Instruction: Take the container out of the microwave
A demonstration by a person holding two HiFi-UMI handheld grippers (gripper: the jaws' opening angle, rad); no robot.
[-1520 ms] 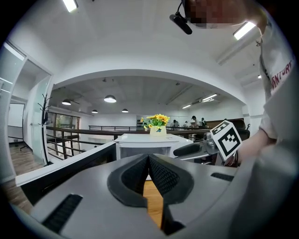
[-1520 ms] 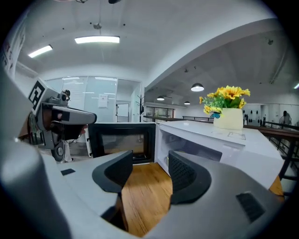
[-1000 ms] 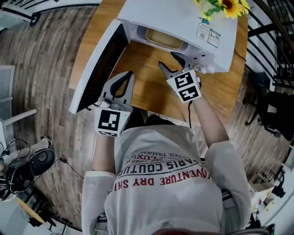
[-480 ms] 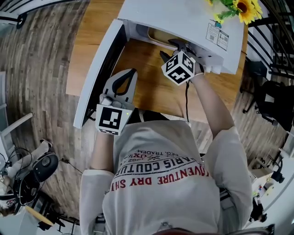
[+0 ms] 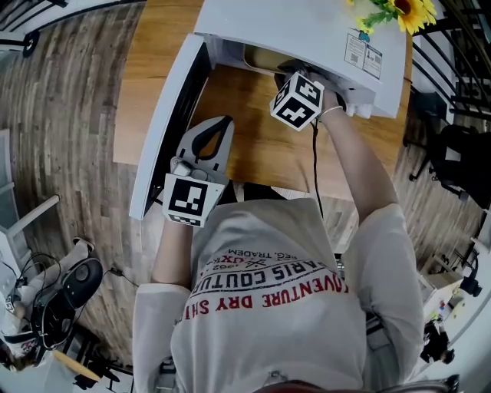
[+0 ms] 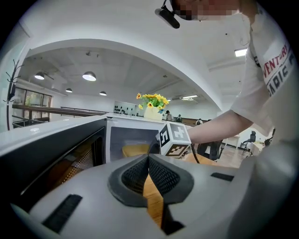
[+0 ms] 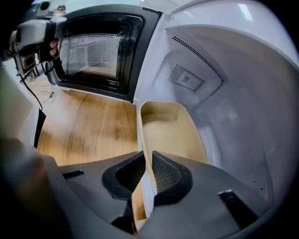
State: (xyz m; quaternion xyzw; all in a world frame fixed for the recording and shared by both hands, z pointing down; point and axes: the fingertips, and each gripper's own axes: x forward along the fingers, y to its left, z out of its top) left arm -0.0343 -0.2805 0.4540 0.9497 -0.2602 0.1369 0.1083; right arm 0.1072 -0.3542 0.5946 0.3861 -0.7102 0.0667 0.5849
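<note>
1. A second ago the right gripper [image 7: 145, 172] hovered over the wooden table [image 5: 253, 150] in front of the microwave [image 5: 299, 31] with its jaws apart. It has since gone into the cavity, and only its marker cube shows in the head view.
2. Its jaws are now clenched on the front long wall of the beige plastic container [image 7: 170, 133], with that thin wall pinched between the two ribbed pads.
3. The container has not moved. It still lies flat on the cavity floor, and its gripped wall runs along the mouth of the opening.
4. The left gripper [image 6: 148, 161] has stayed where it was, low over the table's near edge. Its jaws are pressed together at the tips with nothing between them.
5. The microwave door [image 5: 165, 123] stands swung wide to the left, as before. The left gripper sits just beside the door's free edge.
6. In the right gripper view, a strip of white cavity floor separates the container from the back wall on the right. The vented ceiling curves well above its rim.
7. Bare wood runs from the cavity mouth to the table's near edge, between the door and the right forearm.
8. Sunflowers [image 5: 399, 9] sit on the microwave's top at the far right corner.
</note>
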